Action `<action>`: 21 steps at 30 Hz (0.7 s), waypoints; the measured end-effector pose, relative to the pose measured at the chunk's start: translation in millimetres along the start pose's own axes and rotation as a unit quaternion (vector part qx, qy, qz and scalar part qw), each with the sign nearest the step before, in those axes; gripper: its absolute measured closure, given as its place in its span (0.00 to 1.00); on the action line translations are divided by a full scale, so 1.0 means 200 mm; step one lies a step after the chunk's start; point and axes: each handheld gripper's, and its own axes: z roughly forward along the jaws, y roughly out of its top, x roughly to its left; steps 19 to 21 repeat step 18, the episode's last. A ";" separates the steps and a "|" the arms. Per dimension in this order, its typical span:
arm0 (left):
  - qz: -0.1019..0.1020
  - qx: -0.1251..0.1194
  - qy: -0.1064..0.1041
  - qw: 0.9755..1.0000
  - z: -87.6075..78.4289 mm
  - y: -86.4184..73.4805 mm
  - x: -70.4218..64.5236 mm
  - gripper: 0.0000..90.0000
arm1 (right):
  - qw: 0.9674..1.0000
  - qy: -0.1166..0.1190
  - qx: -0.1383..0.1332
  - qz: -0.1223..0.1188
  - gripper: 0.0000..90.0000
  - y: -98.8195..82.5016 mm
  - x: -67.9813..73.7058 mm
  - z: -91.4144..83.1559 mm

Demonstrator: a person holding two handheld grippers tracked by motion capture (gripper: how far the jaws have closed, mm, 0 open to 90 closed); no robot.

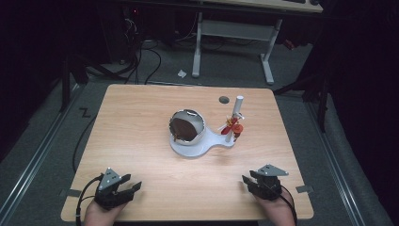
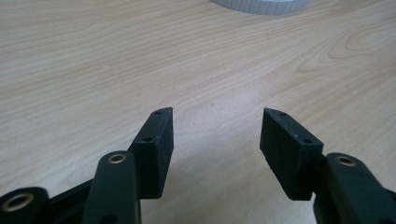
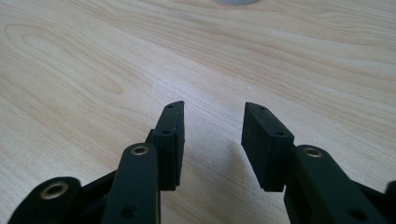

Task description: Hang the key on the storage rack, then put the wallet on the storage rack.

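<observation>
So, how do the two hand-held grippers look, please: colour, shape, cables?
Both the left gripper and the right gripper are matte black, with two flat rectangular jaws, brass-coloured pivot rings and a grey three-cornered plate on top. A black cable trails from each.

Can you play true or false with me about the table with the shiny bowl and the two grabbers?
1. The bowl sits on a white stand. True.
2. The left gripper holds the bowl. False: its jaws are open, with nothing between them.
3. The right gripper is open over bare table. True.
4. The white post lies flat on the table. False: it stands upright on the stand.
5. The bowl is at the table's near edge. False: it is near the middle.
</observation>
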 end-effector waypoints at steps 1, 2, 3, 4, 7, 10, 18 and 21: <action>0.001 0.000 0.003 1.000 -0.01 -0.01 0.00 0.48 | 1.000 -0.002 -0.001 0.001 0.66 0.00 0.00 0.00; 0.004 0.001 0.008 1.000 -0.01 -0.01 0.01 0.48 | 1.000 -0.004 -0.002 0.001 0.66 0.00 0.00 0.00; 0.006 0.003 0.016 1.000 -0.02 -0.01 0.02 0.48 | 1.000 -0.007 -0.004 0.002 0.66 0.00 0.01 0.00; 0.003 0.001 0.017 1.000 -0.02 -0.01 0.04 0.48 | 1.000 -0.010 -0.005 0.003 0.65 0.00 0.01 0.00; -0.010 -0.006 0.015 1.000 -0.02 0.00 0.07 0.48 | 1.000 -0.016 -0.005 0.000 0.64 0.00 0.02 0.01; -0.017 -0.011 0.013 1.000 -0.02 0.00 0.08 0.47 | 1.000 -0.019 -0.004 -0.001 0.64 -0.01 0.02 0.01; -0.034 -0.013 -0.007 0.999 -0.01 0.00 0.08 0.44 | 1.000 -0.023 -0.010 0.007 0.62 0.00 0.00 0.00; -0.034 -0.013 -0.007 0.999 -0.01 0.00 0.08 0.44 | 1.000 -0.023 -0.010 0.007 0.62 0.00 0.00 0.00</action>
